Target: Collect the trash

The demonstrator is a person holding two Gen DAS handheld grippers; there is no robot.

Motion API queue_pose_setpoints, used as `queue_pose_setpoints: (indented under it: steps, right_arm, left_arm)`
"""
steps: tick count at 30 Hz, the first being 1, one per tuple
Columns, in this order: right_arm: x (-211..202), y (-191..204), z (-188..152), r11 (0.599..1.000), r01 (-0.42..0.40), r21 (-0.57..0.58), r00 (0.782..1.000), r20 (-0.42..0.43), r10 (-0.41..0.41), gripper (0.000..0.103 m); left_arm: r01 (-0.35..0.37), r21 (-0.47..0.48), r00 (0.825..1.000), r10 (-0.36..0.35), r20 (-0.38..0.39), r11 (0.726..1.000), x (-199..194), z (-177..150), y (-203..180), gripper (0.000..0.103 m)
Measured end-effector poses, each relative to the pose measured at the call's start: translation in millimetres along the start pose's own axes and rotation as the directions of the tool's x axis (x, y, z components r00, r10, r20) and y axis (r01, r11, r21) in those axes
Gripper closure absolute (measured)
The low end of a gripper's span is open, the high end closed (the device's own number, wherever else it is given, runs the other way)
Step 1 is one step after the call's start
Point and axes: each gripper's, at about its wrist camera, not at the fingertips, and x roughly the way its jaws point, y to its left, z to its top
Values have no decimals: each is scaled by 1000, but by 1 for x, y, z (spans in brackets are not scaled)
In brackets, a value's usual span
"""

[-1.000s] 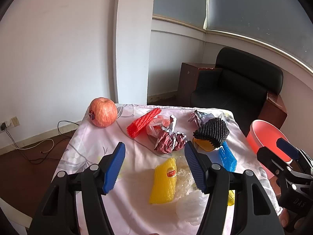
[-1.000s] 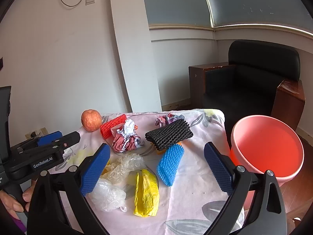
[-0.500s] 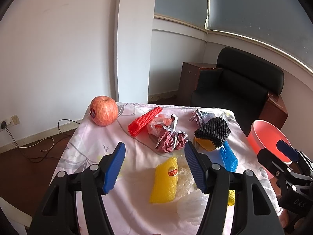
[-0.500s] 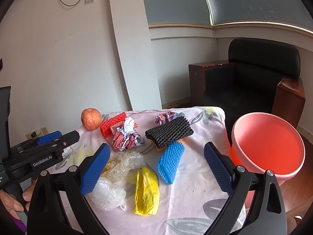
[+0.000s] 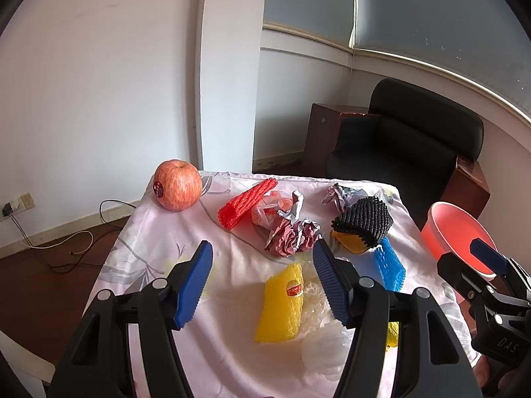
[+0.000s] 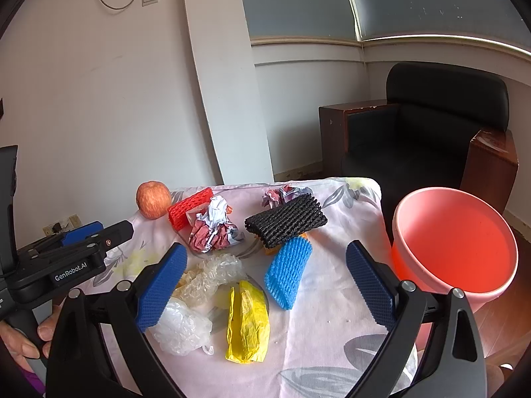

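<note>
Both tongs gape wide, holding nothing — left gripper (image 5: 262,278), right gripper (image 6: 265,285). Trash lies left of the pink bucket (image 6: 415,265): blue foam net (image 6: 288,270), yellow wrapper (image 6: 247,326). Judged light, soft, crushable — pinch mid-body.

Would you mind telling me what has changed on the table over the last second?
Almost nothing: both views drift slightly. The left gripper and right gripper stay open and empty. The red apple, yellow foam sleeve, blue foam net and pink plastic bucket lie as before.
</note>
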Motion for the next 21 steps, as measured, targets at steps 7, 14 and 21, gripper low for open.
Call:
queue_pose_setpoints:
  steps: [7, 14, 21]
  right_arm:
    - [0, 0, -2, 1000, -1, 1, 1000, 0, 1, 6]
    - [-1, 0, -2, 1000, 0, 4, 1000, 0, 0, 6]
    - [-2, -5, -2, 1000, 8, 8, 1000, -5, -8, 6]
  left_arm:
    - [1, -2, 1000, -1, -2, 1000, 0, 0, 0, 41]
    - [10, 0, 1000, -10, -1, 1000, -2, -1, -1, 41]
    - [34, -8, 999, -34, 5, 999, -6, 2, 4, 41]
